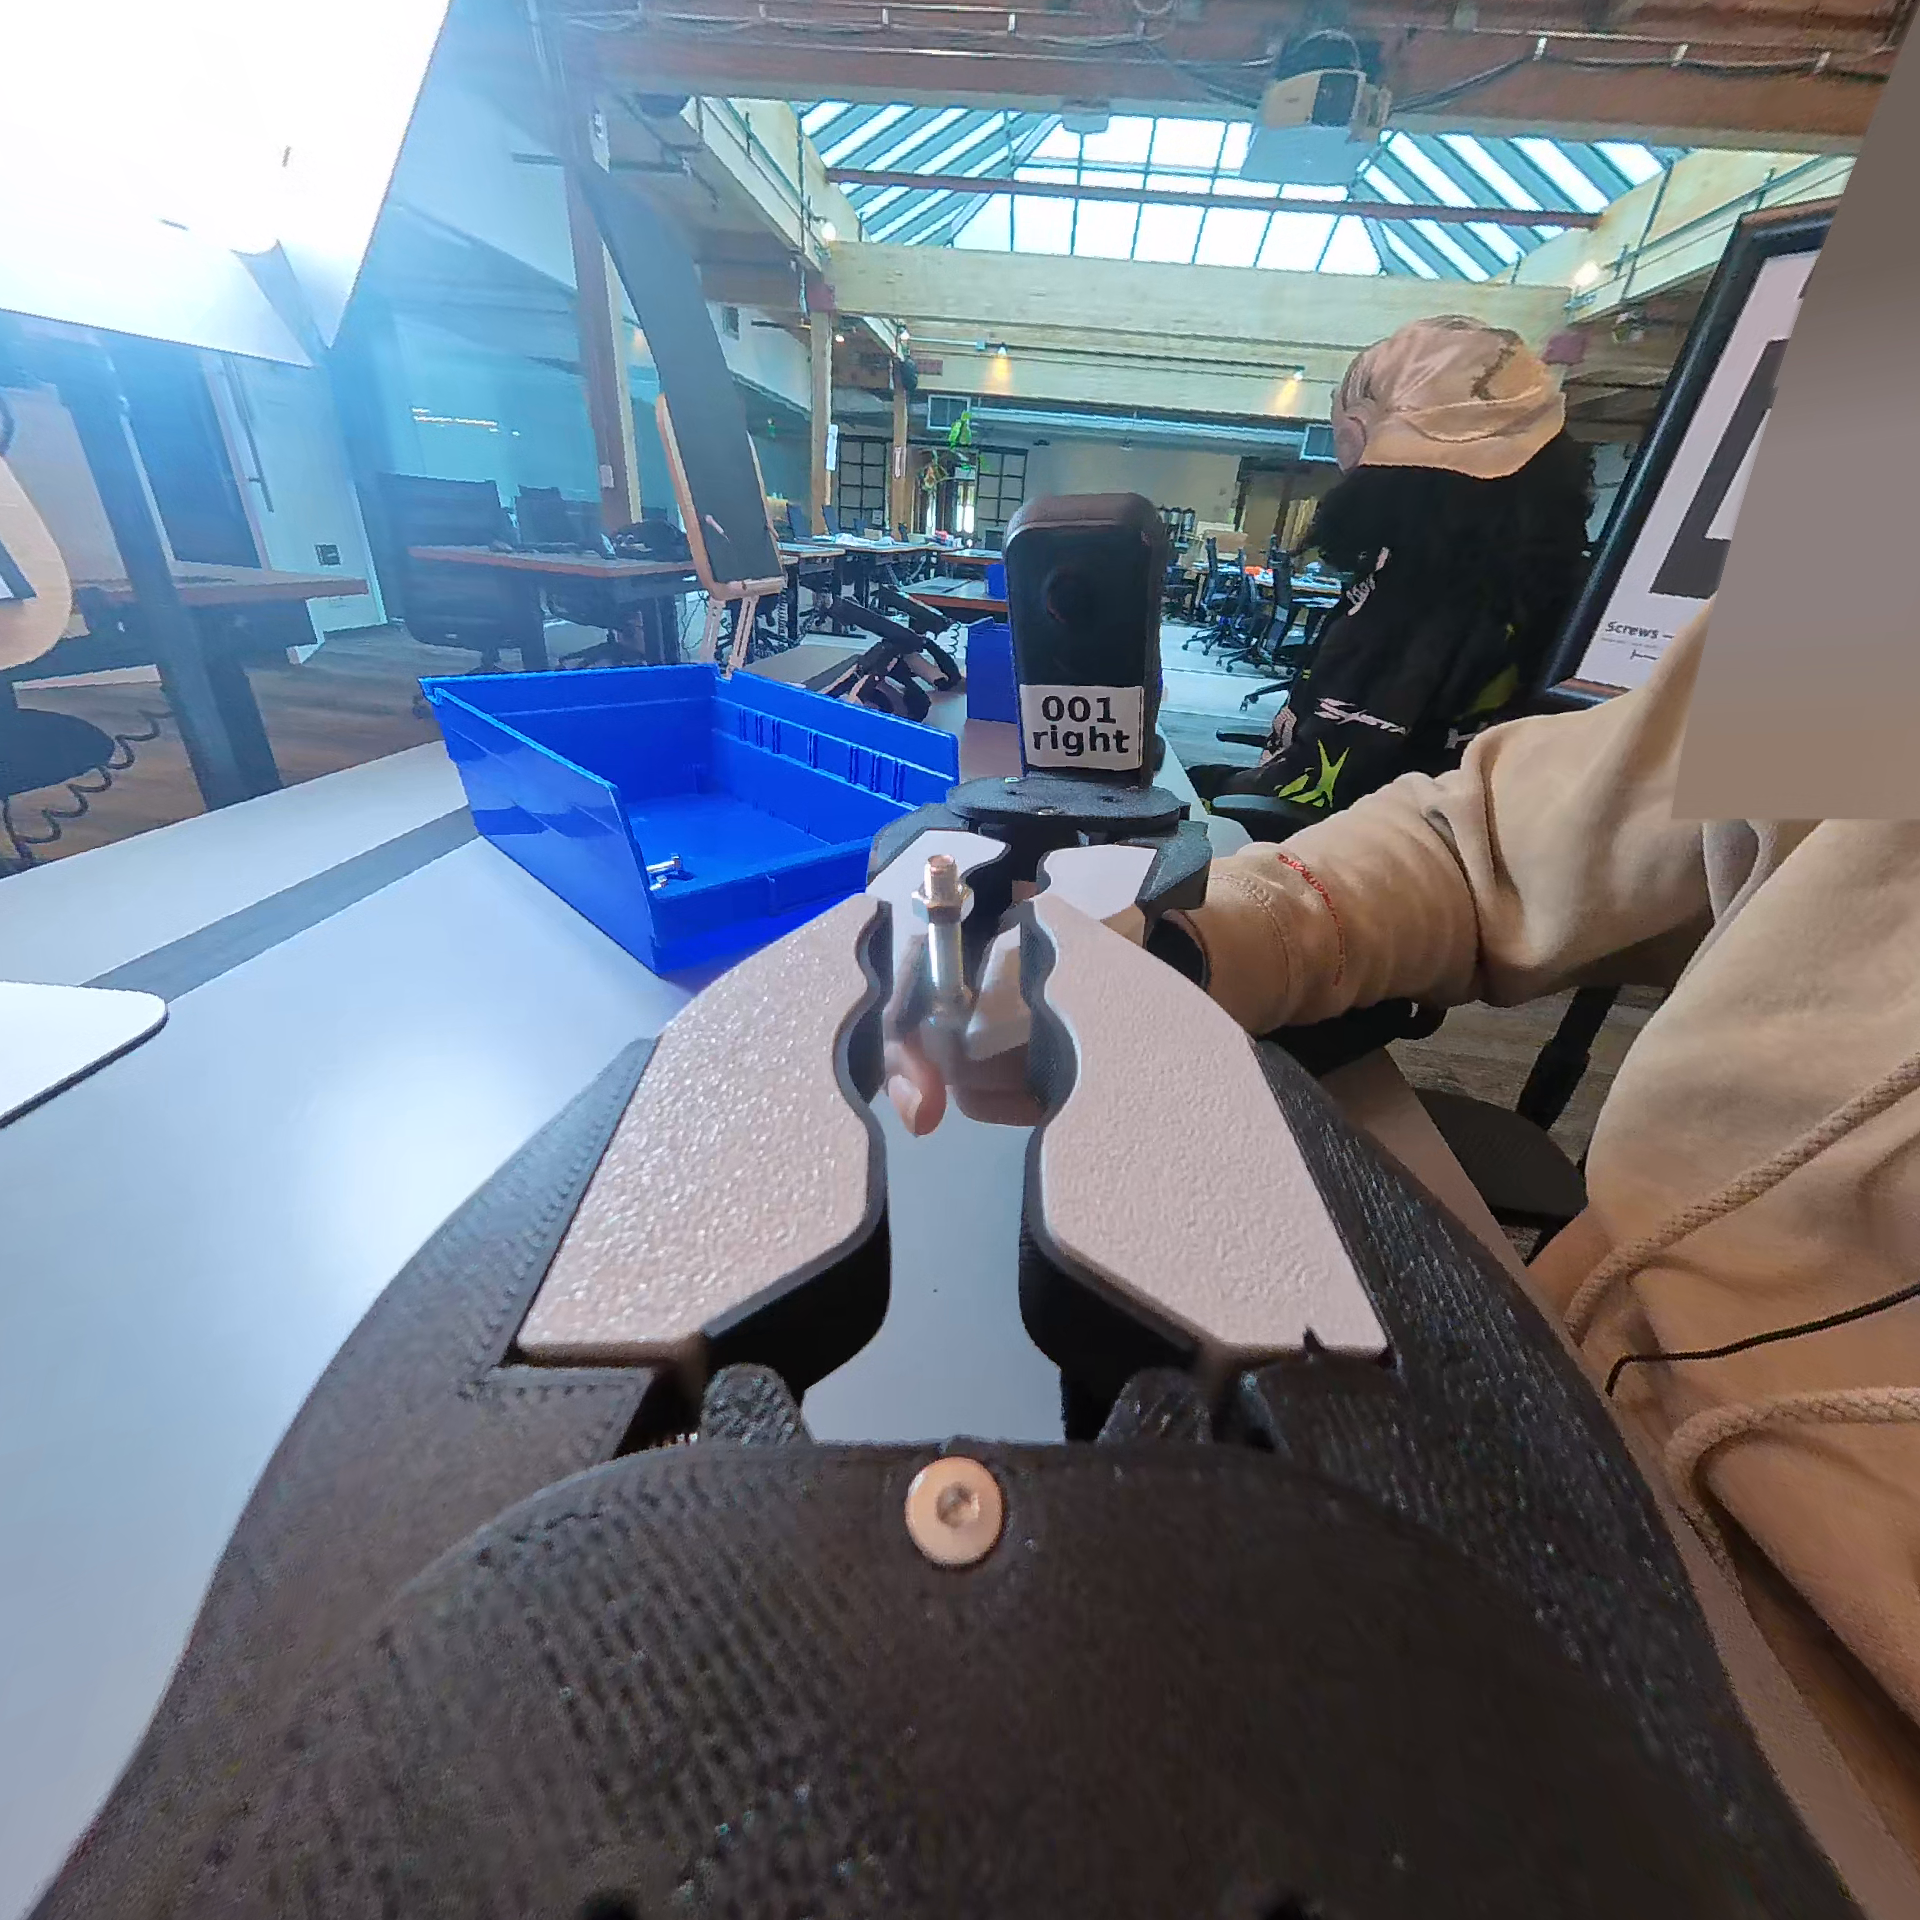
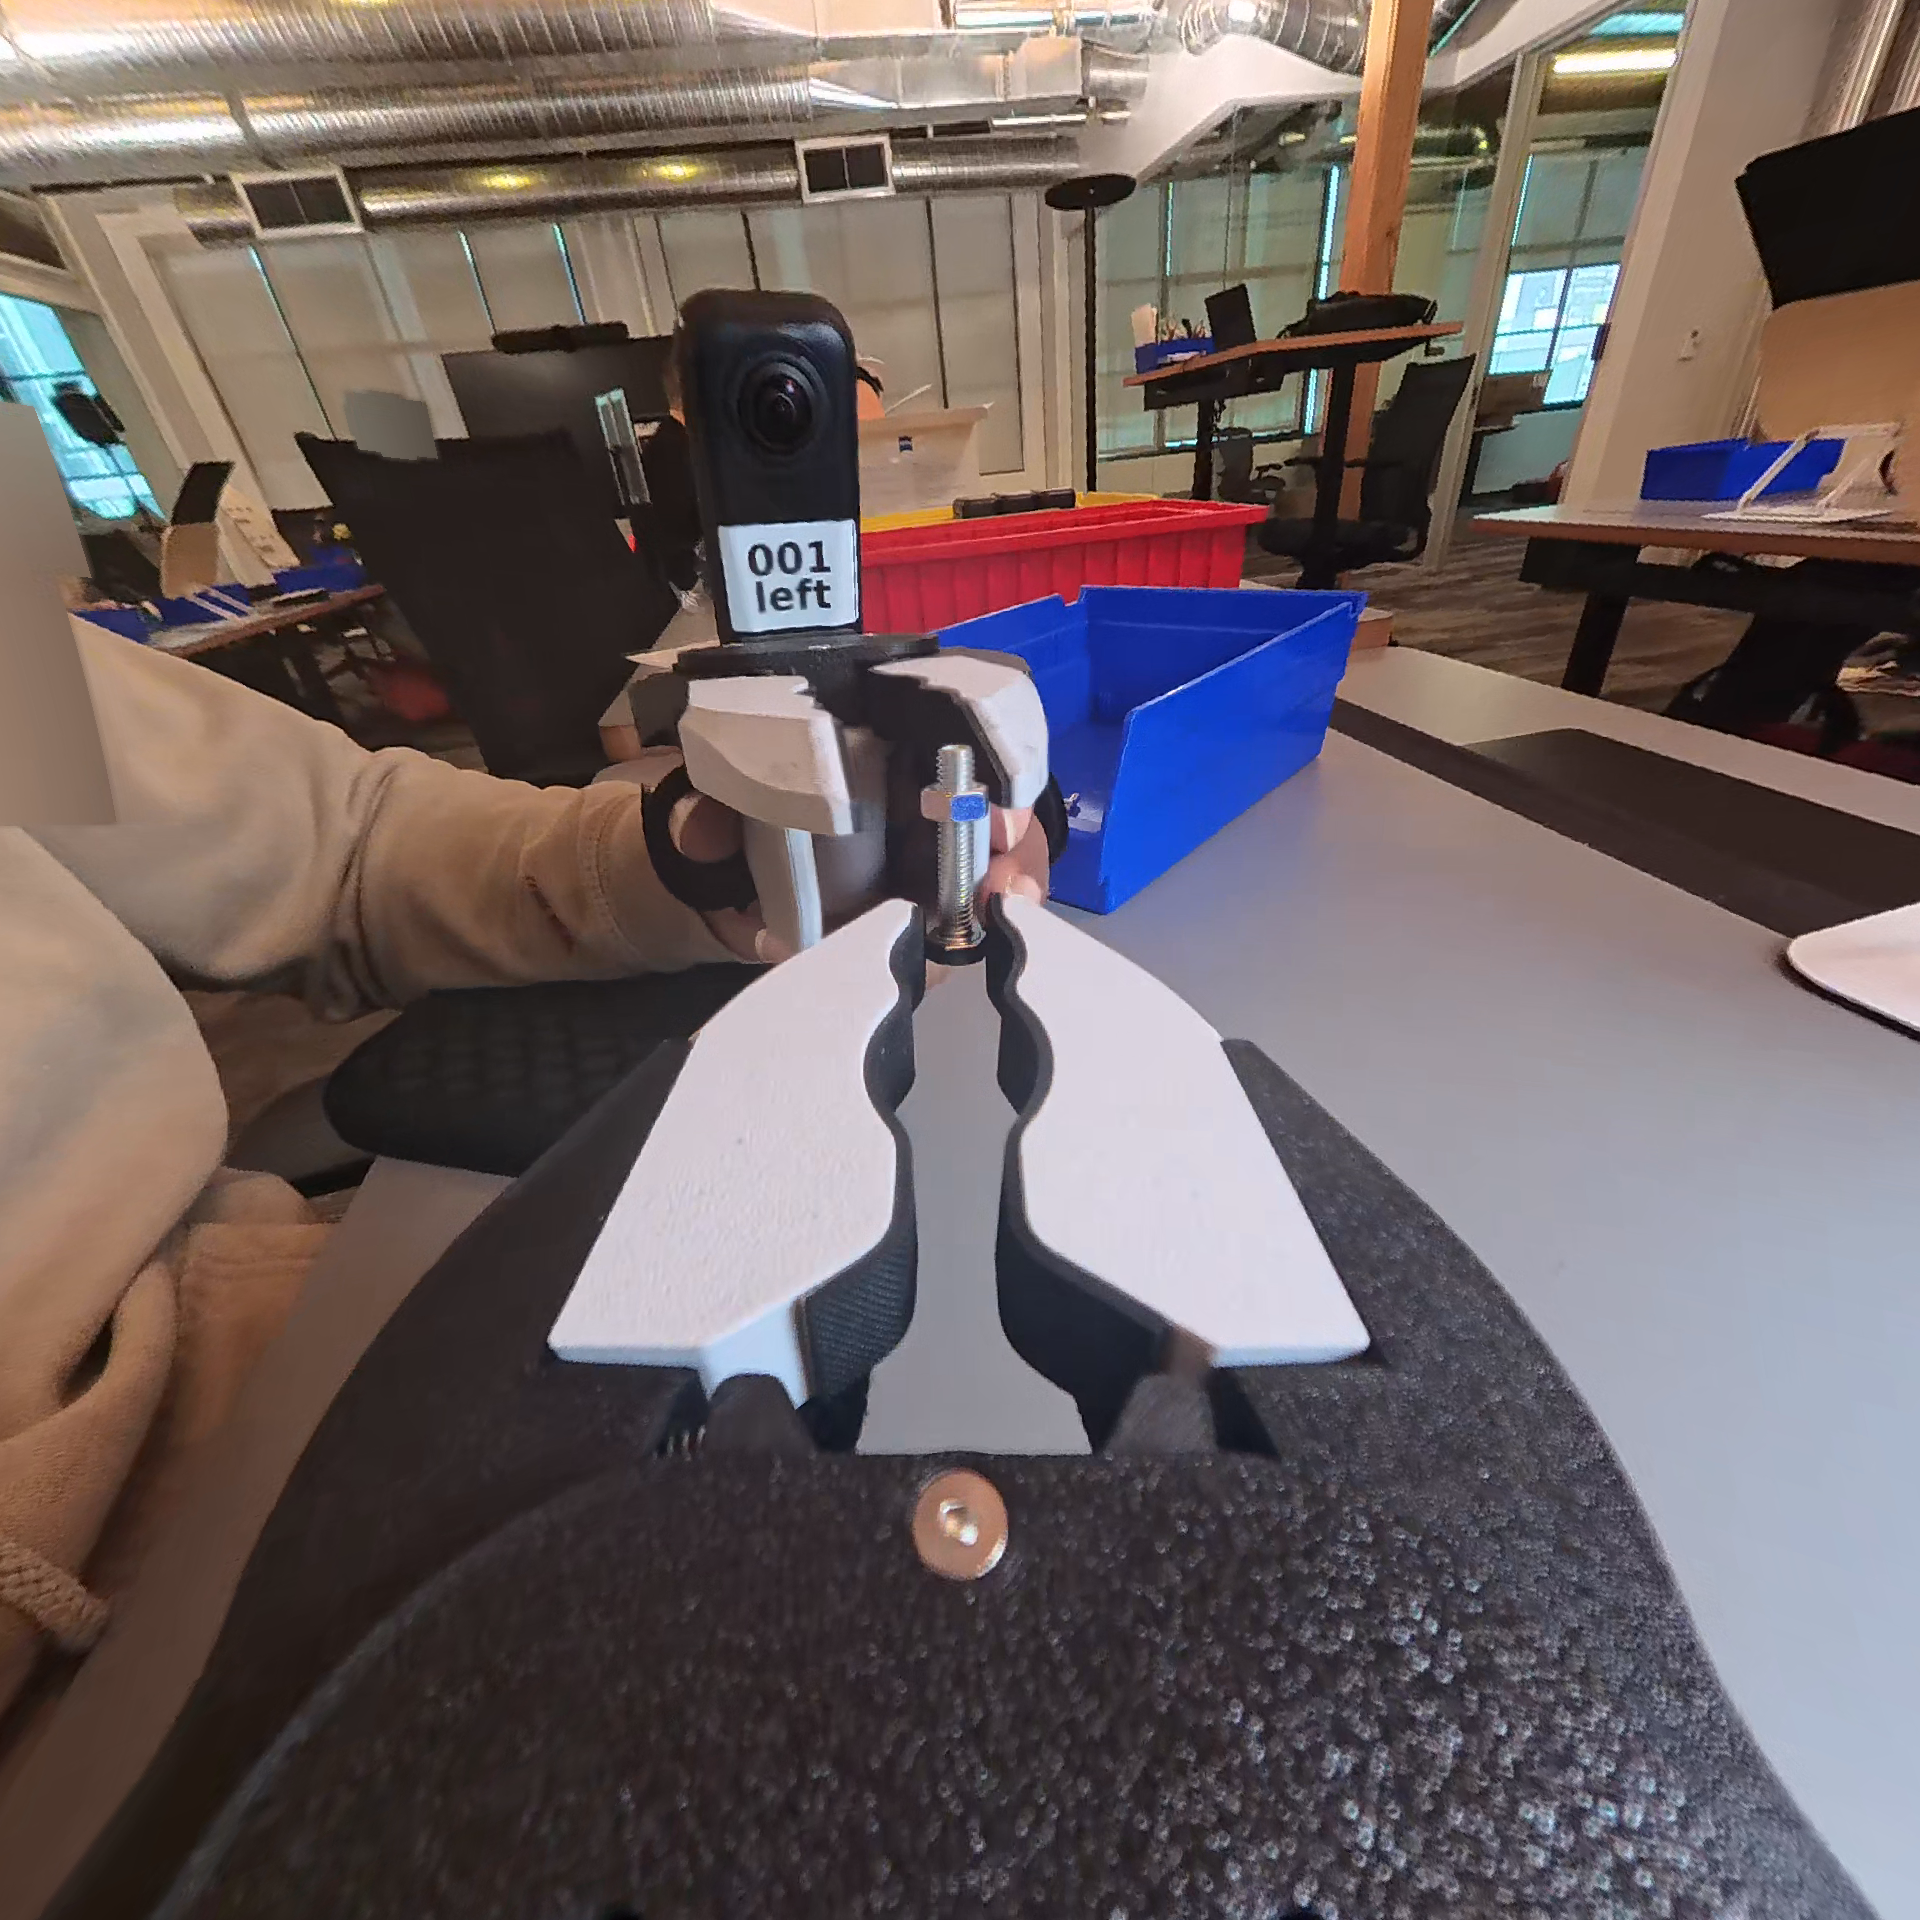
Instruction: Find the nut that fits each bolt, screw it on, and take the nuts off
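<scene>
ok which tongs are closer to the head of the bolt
right. the right tongs appear to pinch the bolt at its head, at the bottom of the shaft. the left tongs sit higher, open, up beside the nut

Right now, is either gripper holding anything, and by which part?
The right gripper clamps the bolt by its head end, nut up the thread. The left gripper flanks the shaft with gaps, gripping nothing.
</scene>
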### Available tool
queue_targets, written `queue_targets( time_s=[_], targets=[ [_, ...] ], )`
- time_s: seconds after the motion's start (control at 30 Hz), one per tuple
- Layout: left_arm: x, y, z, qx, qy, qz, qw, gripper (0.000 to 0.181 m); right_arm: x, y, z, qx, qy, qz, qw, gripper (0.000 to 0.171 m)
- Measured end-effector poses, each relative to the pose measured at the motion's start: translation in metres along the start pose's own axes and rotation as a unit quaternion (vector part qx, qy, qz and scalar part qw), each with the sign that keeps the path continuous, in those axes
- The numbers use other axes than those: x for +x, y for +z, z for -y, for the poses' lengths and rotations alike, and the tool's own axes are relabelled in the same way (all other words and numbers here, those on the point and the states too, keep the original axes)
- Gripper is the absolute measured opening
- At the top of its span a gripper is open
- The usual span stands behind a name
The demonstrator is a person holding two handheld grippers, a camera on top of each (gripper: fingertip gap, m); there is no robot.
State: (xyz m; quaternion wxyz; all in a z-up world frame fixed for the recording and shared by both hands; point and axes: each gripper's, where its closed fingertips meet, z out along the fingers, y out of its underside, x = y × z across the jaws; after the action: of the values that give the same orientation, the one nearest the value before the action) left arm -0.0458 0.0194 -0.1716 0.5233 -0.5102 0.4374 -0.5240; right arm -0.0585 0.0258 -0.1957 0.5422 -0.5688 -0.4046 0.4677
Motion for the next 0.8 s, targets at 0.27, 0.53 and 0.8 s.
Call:
queue_targets(
  time_s=[0.27, 0.53, 0.8],
  targets=[
    [0.004, 0.000, 0.001, -0.012, 0.012, -0.003, 1.000, 0.008, 0.022, -0.010, 0.008, 0.027, 0.041, -0.041, 0.998, 0.011],
    [0.000, 0.004, -0.003, -0.031, 0.003, 0.021, 0.999, 0.024, 0.012, 0.001, -0.001, 0.004, 0.030, -0.031, 0.999, 0.011],
    [-0.009, 0.003, 0.000, -0.028, -0.013, 0.044, 0.999, 0.031, 0.013, 0.002, -0.003, -0.004, 0.027, -0.037, 0.999, 0.011]
  ],
)
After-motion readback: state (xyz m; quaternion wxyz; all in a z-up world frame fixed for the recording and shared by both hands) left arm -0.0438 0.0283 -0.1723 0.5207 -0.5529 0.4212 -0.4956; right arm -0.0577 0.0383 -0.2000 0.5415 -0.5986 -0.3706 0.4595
